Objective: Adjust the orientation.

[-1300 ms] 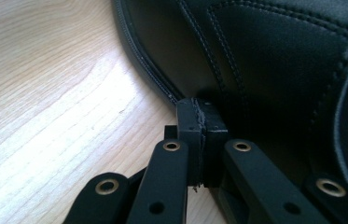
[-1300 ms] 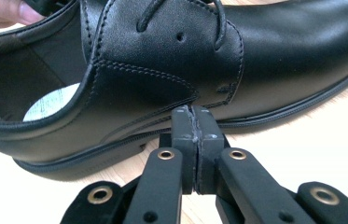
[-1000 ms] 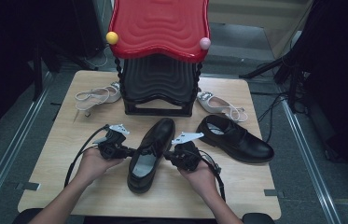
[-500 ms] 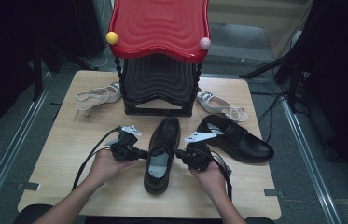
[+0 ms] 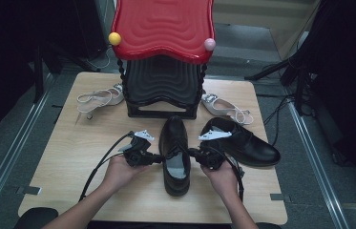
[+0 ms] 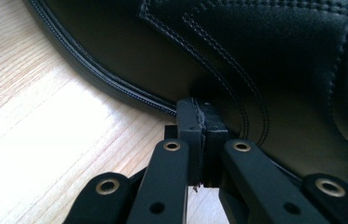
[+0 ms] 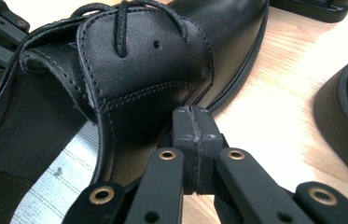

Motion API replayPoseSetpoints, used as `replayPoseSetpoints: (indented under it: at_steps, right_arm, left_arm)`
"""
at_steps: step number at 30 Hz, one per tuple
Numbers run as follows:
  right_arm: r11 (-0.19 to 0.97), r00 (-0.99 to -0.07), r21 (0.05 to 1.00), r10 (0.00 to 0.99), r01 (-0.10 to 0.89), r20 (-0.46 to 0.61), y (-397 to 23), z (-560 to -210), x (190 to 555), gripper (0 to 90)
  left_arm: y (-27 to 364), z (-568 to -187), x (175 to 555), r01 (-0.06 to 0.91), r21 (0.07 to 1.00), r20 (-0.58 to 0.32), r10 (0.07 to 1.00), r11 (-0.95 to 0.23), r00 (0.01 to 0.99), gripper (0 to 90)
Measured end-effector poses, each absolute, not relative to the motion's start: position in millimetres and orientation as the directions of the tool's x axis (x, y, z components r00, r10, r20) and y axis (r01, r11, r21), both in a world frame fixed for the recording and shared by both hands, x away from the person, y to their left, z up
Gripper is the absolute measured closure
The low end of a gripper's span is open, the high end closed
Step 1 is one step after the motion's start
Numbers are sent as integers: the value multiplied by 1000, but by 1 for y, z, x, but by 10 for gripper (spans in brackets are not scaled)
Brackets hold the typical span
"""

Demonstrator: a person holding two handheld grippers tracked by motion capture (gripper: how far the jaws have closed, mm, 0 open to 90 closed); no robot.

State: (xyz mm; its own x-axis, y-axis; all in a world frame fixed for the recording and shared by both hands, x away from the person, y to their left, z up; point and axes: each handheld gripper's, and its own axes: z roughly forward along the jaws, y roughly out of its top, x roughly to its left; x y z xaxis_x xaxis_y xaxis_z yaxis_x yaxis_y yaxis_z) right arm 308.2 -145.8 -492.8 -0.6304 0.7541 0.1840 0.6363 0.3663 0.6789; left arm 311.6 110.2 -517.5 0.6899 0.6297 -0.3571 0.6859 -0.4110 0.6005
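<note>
Both tools, left tool and right tool, were clenched empty (nothing pinched), pressing opposite flanks of the black lace-up shoe mid-bench; we judged this steered it toward the shoe rack.

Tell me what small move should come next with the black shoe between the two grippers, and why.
Probably keep nudging the black shoe forward toward the red-topped rack. The left gripper and right gripper are both shut, pressed against opposite sides of the shoe rather than gripping it, and its toe points at the rack, just short of its base.
</note>
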Motion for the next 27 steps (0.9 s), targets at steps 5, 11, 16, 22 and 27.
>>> replayPoseSetpoints:
  at_steps: [5, 11, 16, 22, 27]
  right_arm:
    - [366, -631, 682, 754, 634, 182, -149, -493, 311, 900]
    - [373, -635, 682, 753, 629, 173, -150, -493, 311, 900]
    - [352, -626, 683, 754, 640, 198, -156, -490, 312, 811]
    - [314, -608, 667, 749, 676, 263, -163, -480, 309, 715]
    - [265, -575, 640, 745, 722, 340, -166, -468, 308, 705]
  left_arm:
    - [108, -517, 313, 687, 599, -359, 628, -412, 690, 900]
    - [111, -516, 316, 694, 583, -351, 638, -424, 685, 833]
    - [122, -504, 320, 688, 591, -353, 631, -422, 691, 675]
    - [136, -482, 321, 674, 593, -365, 599, -440, 713, 667]
    - [148, -465, 327, 652, 628, -362, 582, -425, 728, 795]
